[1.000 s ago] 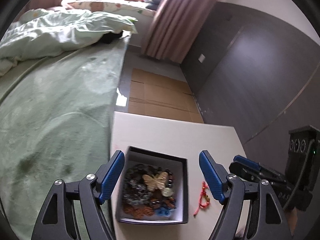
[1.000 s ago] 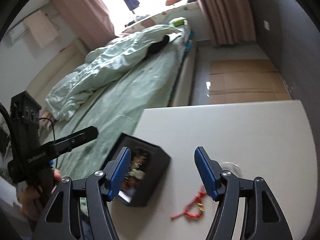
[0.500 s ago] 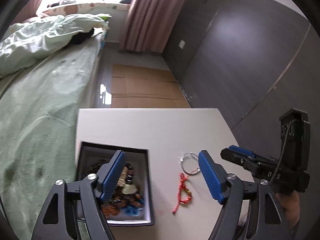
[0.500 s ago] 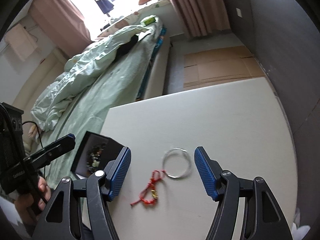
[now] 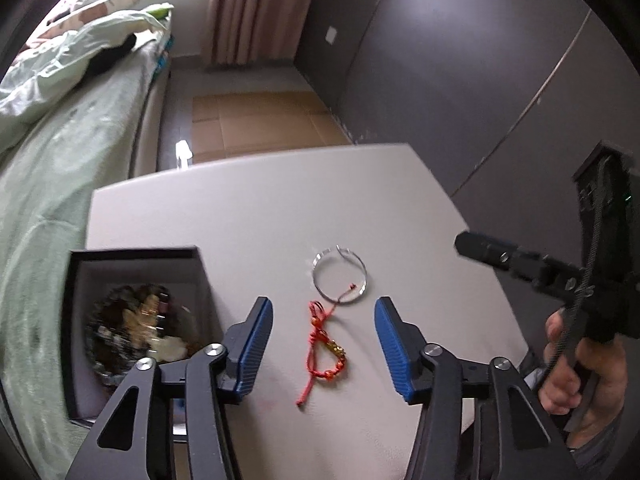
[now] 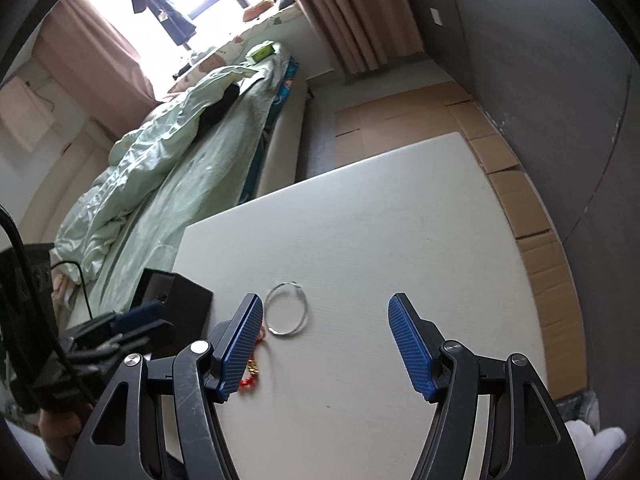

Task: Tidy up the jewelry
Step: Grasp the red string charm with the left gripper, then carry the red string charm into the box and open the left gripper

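A red cord bracelet (image 5: 323,350) with gold beads lies on the white table (image 5: 256,224), between the blue pads of my open left gripper (image 5: 324,346). A thin silver bangle (image 5: 340,279) lies just beyond it, touching the cord's end. A black jewelry box (image 5: 136,320) holding several bead bracelets sits at the left. My right gripper (image 6: 326,344) is open and empty above the table; the bangle (image 6: 287,314) is just inside its left pad, which partly hides the red bracelet (image 6: 250,378). The box (image 6: 176,296) shows at the left.
A bed with a green quilt (image 6: 168,152) runs along the table's left side. Cardboard sheets (image 5: 256,124) cover the floor beyond the table. A dark wall (image 5: 460,80) stands at the right. The right hand-held gripper (image 5: 560,276) shows at the right edge of the left wrist view.
The left gripper has moved right from over the box to over the red bracelet. The right gripper has also shifted right, so the bangle now sits near its left pad.
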A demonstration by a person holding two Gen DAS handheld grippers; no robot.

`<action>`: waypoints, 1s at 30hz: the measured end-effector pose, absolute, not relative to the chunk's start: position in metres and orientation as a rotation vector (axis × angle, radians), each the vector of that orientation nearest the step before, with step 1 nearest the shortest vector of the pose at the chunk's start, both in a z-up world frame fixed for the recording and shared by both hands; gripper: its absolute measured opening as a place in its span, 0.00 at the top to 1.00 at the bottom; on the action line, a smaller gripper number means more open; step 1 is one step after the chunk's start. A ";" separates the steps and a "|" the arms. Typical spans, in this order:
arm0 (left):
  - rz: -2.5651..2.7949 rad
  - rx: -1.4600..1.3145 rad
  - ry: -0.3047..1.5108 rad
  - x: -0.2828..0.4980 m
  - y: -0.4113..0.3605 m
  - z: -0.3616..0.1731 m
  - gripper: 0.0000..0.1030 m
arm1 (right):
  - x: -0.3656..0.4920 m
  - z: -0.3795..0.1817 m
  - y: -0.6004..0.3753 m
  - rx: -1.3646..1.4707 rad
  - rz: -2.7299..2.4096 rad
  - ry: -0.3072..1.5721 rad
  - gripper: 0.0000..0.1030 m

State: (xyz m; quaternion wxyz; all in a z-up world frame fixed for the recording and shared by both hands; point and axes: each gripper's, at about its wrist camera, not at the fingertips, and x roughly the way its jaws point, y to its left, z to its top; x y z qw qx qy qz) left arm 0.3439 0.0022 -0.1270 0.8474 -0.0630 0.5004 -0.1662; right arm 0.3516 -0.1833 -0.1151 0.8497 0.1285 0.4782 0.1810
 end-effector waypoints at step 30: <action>-0.282 -0.074 1.071 0.353 -0.004 -0.151 0.93 | 0.360 -0.137 -0.159 0.170 0.415 1.051 0.48</action>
